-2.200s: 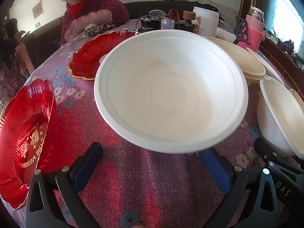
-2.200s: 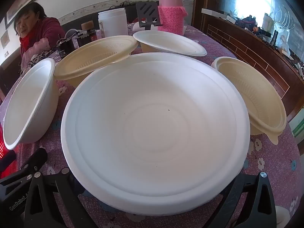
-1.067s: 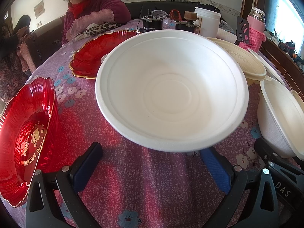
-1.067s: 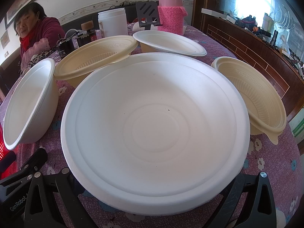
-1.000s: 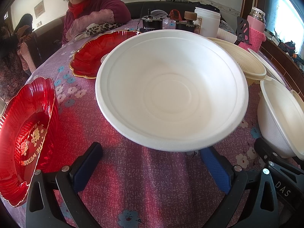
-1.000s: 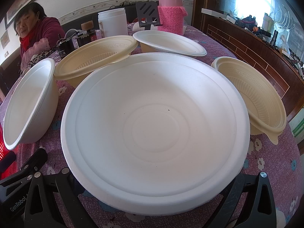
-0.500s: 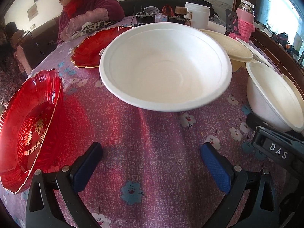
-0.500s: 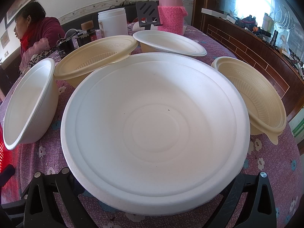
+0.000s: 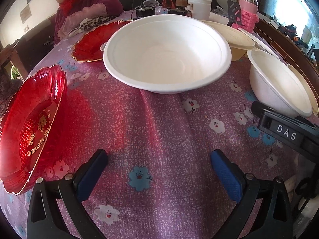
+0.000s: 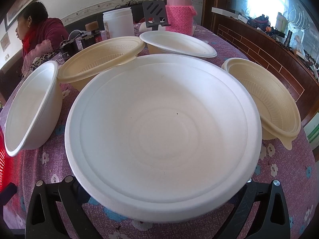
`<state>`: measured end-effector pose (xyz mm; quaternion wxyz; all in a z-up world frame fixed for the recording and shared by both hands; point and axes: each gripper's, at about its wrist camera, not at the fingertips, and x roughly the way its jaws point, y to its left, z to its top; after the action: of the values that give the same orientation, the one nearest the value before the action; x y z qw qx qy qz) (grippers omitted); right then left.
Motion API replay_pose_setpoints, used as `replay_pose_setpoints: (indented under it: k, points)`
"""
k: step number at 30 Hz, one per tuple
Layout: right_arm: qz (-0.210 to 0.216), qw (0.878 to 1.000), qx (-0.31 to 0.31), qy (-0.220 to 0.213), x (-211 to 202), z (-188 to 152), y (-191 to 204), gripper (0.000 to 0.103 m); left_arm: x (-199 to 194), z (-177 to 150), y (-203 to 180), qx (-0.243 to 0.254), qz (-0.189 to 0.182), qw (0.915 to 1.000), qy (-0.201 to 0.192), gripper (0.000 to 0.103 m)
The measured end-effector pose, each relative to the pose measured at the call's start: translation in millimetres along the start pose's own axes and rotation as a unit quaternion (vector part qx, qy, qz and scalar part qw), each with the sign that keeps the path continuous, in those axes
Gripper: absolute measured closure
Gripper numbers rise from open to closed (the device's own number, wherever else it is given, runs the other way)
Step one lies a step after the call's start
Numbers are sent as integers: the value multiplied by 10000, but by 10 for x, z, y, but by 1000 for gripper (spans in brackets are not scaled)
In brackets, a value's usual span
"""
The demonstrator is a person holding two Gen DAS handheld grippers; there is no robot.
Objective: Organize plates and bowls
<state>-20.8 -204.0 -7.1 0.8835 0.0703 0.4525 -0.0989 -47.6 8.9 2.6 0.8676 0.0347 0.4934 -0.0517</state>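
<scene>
The left gripper [image 9: 158, 169] hangs with its blue-padded jaws spread wide over speckled, flowered purple cloth [image 9: 159, 131], holding nothing, well short of a round white foam bowl [image 9: 167, 51] resting on the cloth. The right gripper [image 10: 159, 187] straddles another white bowl [image 10: 163, 135], though I cannot tell whether its jaws pinch it. Beyond lie two ribbed red plates [image 9: 30, 127], scalloped and gold-edged, and two cream, ribbed plastic bowls [image 10: 99, 59].
</scene>
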Motion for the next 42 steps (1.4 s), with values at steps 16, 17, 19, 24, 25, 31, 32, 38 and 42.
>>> replay_pose_setpoints:
  k: [16,17,19,24,25,31,32,38,42]
  points:
    - [-45,9994,-16,350,-233,-287,41,1,-61,-91,2,35,43,9998,-165,0]
    - [-27,9993,-40,361,-250,-309,43,1,-61,-94,21,-5,-3,9999,-162,0]
    - [39,9991,-97,404,-280,-345,44,1,-64,-101,16,23,-1,9999,-166,0]
    - [137,9996,35,231,-342,-420,7,1,-67,-112,7,42,26,9998,-171,0]
    - [114,9997,53,207,-346,-427,11,1,-69,-114,0,58,45,9998,-171,0]
    - [-76,9996,-49,264,-326,-416,61,1,-126,-161,50,52,-234,9996,-173,0]
    - [-74,9996,-49,260,-326,-418,63,1,-166,-187,85,-27,-351,9992,-191,0]
    - [-17,9997,-69,238,-358,-458,42,1,-780,-327,282,-175,-586,9929,-1025,1]
    - [54,10000,-14,10,-486,-511,22,7,-1295,-420,507,-238,-569,9845,-1644,1]
